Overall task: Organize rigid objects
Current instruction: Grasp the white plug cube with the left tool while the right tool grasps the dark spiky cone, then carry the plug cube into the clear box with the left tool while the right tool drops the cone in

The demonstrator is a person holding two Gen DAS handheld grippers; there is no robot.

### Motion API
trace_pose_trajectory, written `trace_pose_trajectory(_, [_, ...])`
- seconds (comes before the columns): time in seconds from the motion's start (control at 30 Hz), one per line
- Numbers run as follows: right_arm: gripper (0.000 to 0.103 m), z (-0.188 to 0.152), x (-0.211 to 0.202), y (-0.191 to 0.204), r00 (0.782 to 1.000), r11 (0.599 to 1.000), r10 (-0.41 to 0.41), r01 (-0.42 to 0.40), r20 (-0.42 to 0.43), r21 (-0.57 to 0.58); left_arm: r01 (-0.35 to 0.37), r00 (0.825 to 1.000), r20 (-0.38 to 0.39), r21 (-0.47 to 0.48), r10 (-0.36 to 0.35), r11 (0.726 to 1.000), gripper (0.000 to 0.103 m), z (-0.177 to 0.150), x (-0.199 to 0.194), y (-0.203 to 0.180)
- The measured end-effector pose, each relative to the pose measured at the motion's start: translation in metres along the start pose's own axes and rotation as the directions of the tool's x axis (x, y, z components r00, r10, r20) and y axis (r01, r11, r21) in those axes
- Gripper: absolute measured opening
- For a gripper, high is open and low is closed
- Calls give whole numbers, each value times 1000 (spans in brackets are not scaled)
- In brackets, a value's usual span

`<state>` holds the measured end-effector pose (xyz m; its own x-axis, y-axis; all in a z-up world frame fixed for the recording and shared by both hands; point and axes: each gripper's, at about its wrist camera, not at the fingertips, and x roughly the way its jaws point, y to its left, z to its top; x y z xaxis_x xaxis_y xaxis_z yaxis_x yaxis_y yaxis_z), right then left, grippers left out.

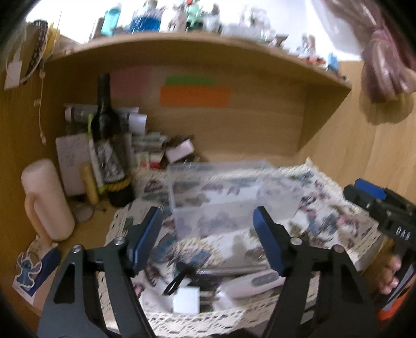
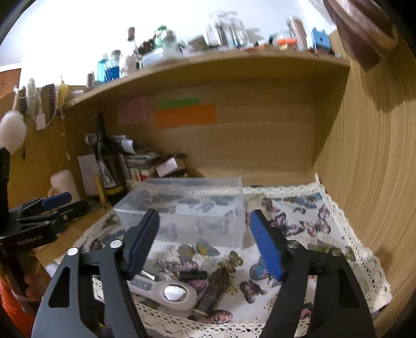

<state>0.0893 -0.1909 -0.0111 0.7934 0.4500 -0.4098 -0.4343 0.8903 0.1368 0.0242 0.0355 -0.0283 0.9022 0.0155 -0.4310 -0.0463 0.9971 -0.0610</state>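
A wooden alcove (image 2: 260, 145) with sticky notes (image 2: 186, 115), a cluttered shelf (image 2: 208, 61) above, and a bright white wall (image 2: 104, 20).

one clear plastic box (image 2: 187, 208), one dark bottle (image 1: 108, 140), two grippers (image 1: 208, 241)

Home desk nook: cluttered wooden shelf (image 2: 208, 62), butterfly tablecloth (image 2: 299, 226), wine bottle (image 1: 106, 135).

Each hand-held gripper (image 1: 208, 234) is a black metal frame with silver screw heads and two fingers (image 1: 145, 234) faced in blue pads. The right hand-held gripper (image 2: 205, 239) looks the same, one pad ridged. White lettering marks both bodies.
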Motion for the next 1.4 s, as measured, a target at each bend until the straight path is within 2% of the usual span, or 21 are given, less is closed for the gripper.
trace_pose_trajectory(0.13, [53, -12, 15, -7, 997, 1000, 5, -4, -75, 7, -19, 996, -91, -3, 18, 1000, 62, -19, 14, 12])
trace_pose_trajectory(0.33, [52, -33, 34, -15, 984, 1000, 3, 2, -178, 29, -24, 979, -204, -6, 22, 1000, 57, -50, 31, 19])
trace_pose_trajectory(0.63, [40, -62, 63, -27, 945, 998, 0, 20, -328, 58, -3, 963, -271, -8, 1, 1000, 57, -77, 40, 22])
trace_pose_trajectory(0.73, [39, -65, 67, -28, 938, 998, 7, 16, -346, 65, 8, 960, -281, -17, -12, 1000, 50, -81, 42, 23])
trace_pose_trajectory(0.9, [39, -61, 78, -23, 934, 998, -3, 24, -357, 54, 13, 962, -271, -15, -17, 1000, 46, -83, 45, 21])
trace_pose_trajectory(1.0, [39, -60, 90, -20, 924, 999, -8, 23, -382, 35, 15, 965, -261, -14, -18, 1000, 45, -82, 45, 21])
trace_pose_trajectory(1.07, [35, -61, 94, -20, 922, 999, -6, 21, -386, 33, 17, 966, -256, -16, -21, 1000, 45, -82, 45, 22])
trace_pose_trajectory(1.1, [29, -61, 95, -19, 921, 999, -4, 18, -388, 32, 19, 967, -254, -17, -22, 1000, 45, -81, 45, 23])
trace_pose_trajectory(1.4, [29, -50, 80, -16, 951, 999, -34, 35, -308, -4, -1, 981, -192, -29, -5, 1000, 44, -59, 37, 27])
